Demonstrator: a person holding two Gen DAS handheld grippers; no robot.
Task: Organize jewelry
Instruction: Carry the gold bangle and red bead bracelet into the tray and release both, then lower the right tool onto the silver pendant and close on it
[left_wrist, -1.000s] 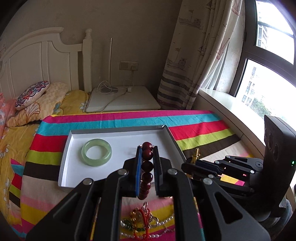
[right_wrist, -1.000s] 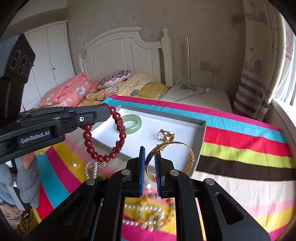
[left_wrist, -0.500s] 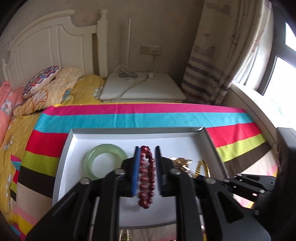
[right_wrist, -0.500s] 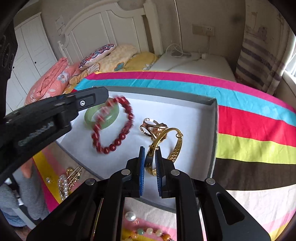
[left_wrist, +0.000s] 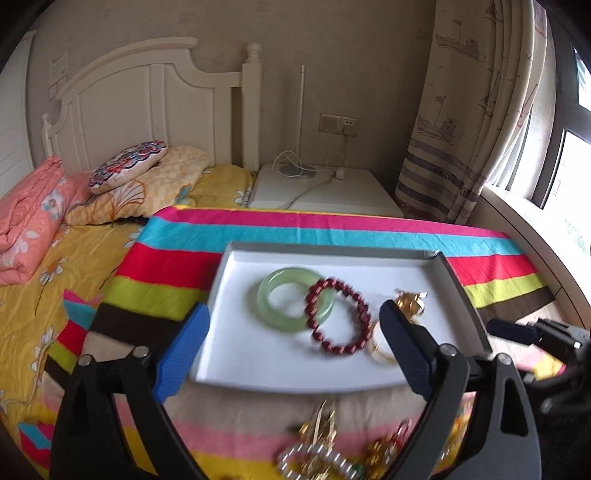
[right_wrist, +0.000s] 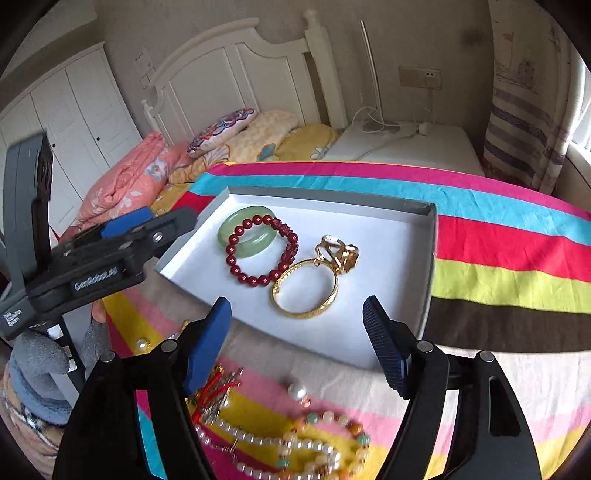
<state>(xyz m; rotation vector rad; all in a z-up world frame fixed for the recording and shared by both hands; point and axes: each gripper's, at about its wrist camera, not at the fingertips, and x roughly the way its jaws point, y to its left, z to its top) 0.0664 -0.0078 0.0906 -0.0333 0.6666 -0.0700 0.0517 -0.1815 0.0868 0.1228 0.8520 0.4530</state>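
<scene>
A white tray (right_wrist: 421, 295) lies on the striped cloth. In it are a green jade bangle (right_wrist: 236, 221), a dark red bead bracelet (right_wrist: 258, 277) lying partly over the bangle, a gold bangle (right_wrist: 291, 312) and a gold ring ornament (right_wrist: 341, 251). The left wrist view shows the same tray (left_wrist: 236, 343), jade bangle (left_wrist: 271, 314) and red bracelet (left_wrist: 364, 310). My left gripper (left_wrist: 293, 349) is open and empty over the tray's near edge. My right gripper (right_wrist: 297, 345) is open and empty above the tray's near edge, just short of the gold bangle.
Loose jewelry lies on the cloth in front of the tray: a pearl and coloured bead strand (right_wrist: 295, 443), a single pearl (right_wrist: 297, 391), red-corded gold pieces (right_wrist: 218, 391). A bed with pillows (left_wrist: 129, 173) is at the left, a white nightstand (left_wrist: 325, 188) behind, curtain and window at right.
Both grippers have opened. The red bracelet has dropped from the left gripper onto the jade bangle, and the gold bangle has left the right gripper and lies flat in the tray.
</scene>
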